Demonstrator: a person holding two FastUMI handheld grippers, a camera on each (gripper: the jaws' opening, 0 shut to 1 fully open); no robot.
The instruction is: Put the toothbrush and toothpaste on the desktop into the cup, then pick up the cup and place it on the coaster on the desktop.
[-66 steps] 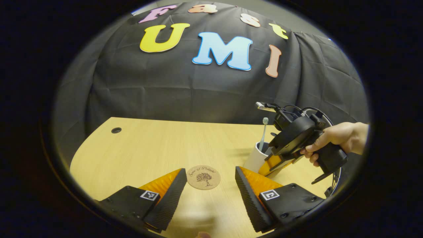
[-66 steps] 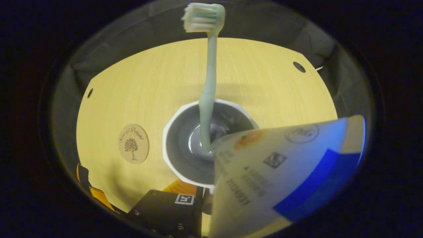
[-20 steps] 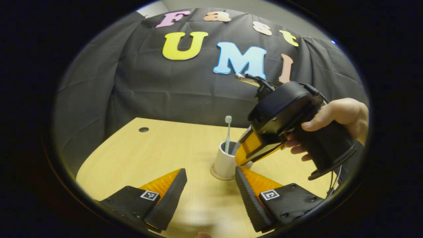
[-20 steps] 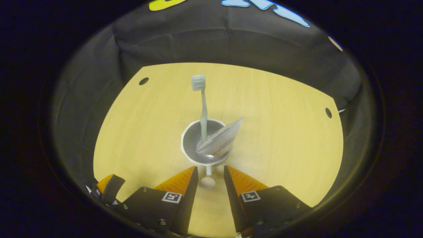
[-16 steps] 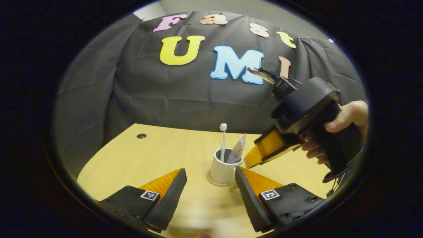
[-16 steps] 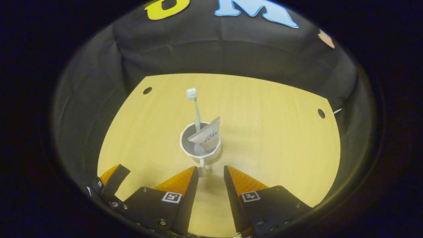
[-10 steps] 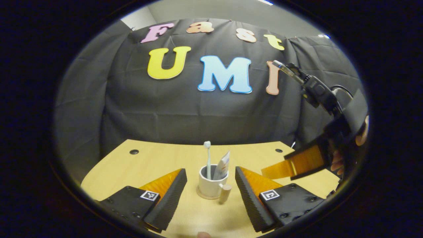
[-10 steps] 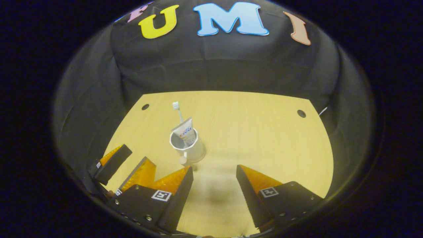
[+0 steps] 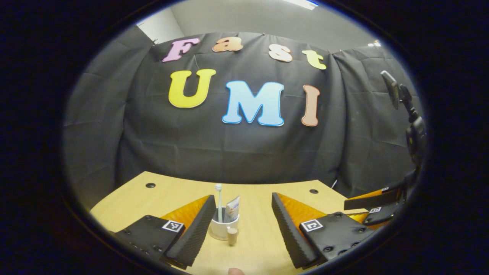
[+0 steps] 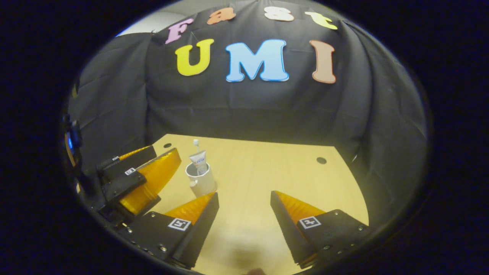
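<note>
A white cup [image 9: 222, 228] stands upright on the wooden desktop [image 9: 259, 229], its handle [image 9: 231, 235] facing me. The toothbrush [image 9: 218, 200] and the toothpaste tube [image 9: 232, 208] stand inside it. A thin edge of the cork coaster [image 9: 217, 239] shows under the cup. My left gripper [image 9: 242, 215] is open, held back from the cup, which appears just inside its left finger. In the right gripper view the cup [image 10: 202, 178] with the toothpaste tube [image 10: 199, 160] sits ahead to the left. My right gripper [image 10: 244, 198] is open and holds nothing.
The right gripper [image 9: 376, 208] shows at the far right of the left gripper view, and the left gripper [image 10: 141, 175] at the left of the right gripper view. Two cable holes [image 10: 167, 145] [image 10: 321, 160] lie near the desktop's back edge. The black cloth wall stands behind.
The cup, with toothpaste dropped in, went onto the coaster. The right gripper let go of it and opened. Both grippers have drawn back and the cup looks smaller.
</note>
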